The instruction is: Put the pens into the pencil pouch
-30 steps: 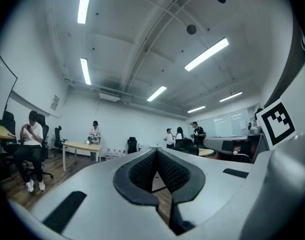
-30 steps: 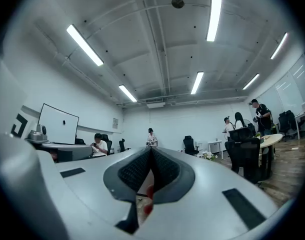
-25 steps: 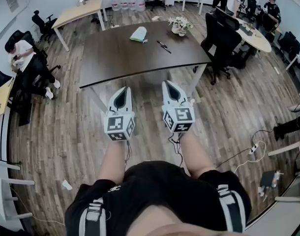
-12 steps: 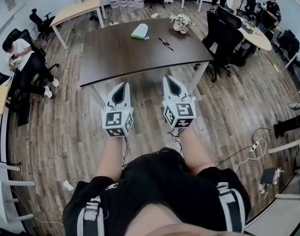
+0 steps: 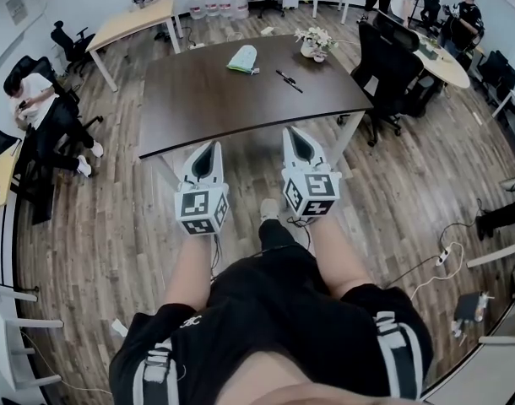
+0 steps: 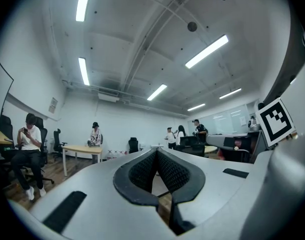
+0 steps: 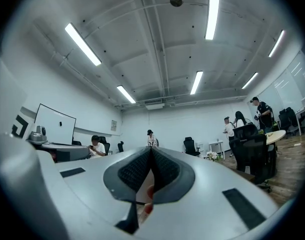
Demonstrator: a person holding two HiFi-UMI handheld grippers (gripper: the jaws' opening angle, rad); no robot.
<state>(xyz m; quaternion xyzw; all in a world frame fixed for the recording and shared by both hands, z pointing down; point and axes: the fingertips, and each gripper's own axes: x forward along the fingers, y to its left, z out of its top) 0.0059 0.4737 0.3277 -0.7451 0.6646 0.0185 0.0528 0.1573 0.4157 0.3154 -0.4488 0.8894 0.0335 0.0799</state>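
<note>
A pale green pencil pouch (image 5: 243,58) lies at the far side of a dark brown table (image 5: 207,99). To its right on the same table lies a black pen (image 5: 288,81). My left gripper (image 5: 208,153) and right gripper (image 5: 296,139) are held side by side over the floor, just short of the table's near edge. Both are shut with nothing between the fingertips. The gripper views look out level across the room; the left gripper (image 6: 156,154) and the right gripper (image 7: 150,153) show closed tips, and neither view shows the pouch or pen.
A small flower pot (image 5: 312,45) stands at the table's far right. Black office chairs (image 5: 391,66) stand at its right end. A person sits at the left wall (image 5: 40,108), others stand at the back right. A light wooden desk (image 5: 132,19) is behind.
I have stepped closer to the table with both grippers carried forward together. They stay shut and side by side. The table now sits slightly lower in the head view.
</note>
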